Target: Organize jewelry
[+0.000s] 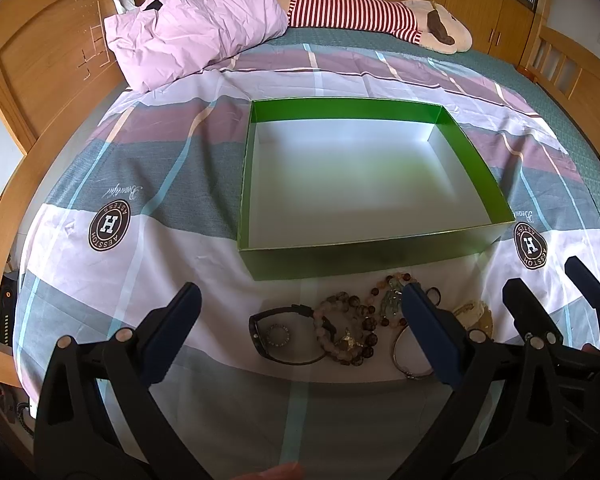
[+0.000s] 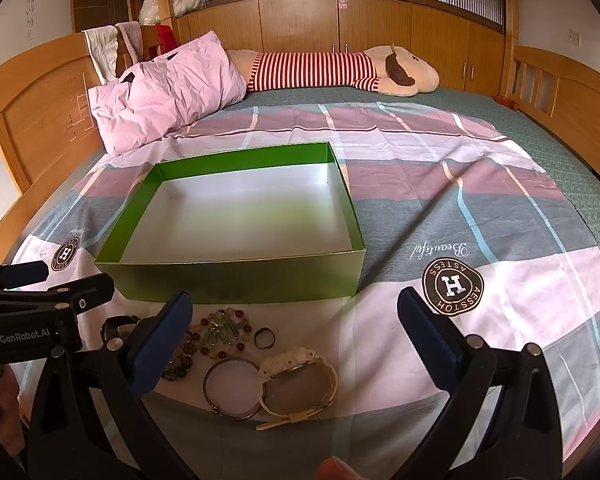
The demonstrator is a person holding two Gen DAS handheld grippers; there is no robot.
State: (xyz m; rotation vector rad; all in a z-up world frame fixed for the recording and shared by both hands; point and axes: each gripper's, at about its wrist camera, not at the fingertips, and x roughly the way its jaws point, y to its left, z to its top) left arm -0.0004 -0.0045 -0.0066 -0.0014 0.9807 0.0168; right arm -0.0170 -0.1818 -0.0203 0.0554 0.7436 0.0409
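Jewelry: a small heap (image 1: pixel 364 320) lying on the bed sheet, just in front of the near wall of the green box and outside it.
Box: green box (image 2: pixel 240 280) with a pale inside, open on top, nothing in it; it sits on the sheet in the middle of the bed.
Pieces: black watch (image 1: pixel 276 334) at the left end, bead bracelets (image 1: pixel 348 332) in the middle, a metal bangle (image 2: pixel 230 388) and a cream watch (image 2: pixel 300 384) at the right end, a small dark ring (image 2: pixel 265 337) behind them (some pieces overlap, so an exact count is not possible).
Left gripper: left gripper (image 1: pixel 300 334) above the heap, fingers spread wide, holding nothing; the black watch and bracelets show between them.
Right gripper: right gripper (image 2: pixel 296 340) above the right end of the heap, fingers wide apart and empty; bangle and cream watch lie between them.
Bed: checked sheet (image 2: pixel 480 200) with round logos, pink pillow (image 2: pixel 168 92) and a striped plush toy (image 2: pixel 320 70) at the far side.
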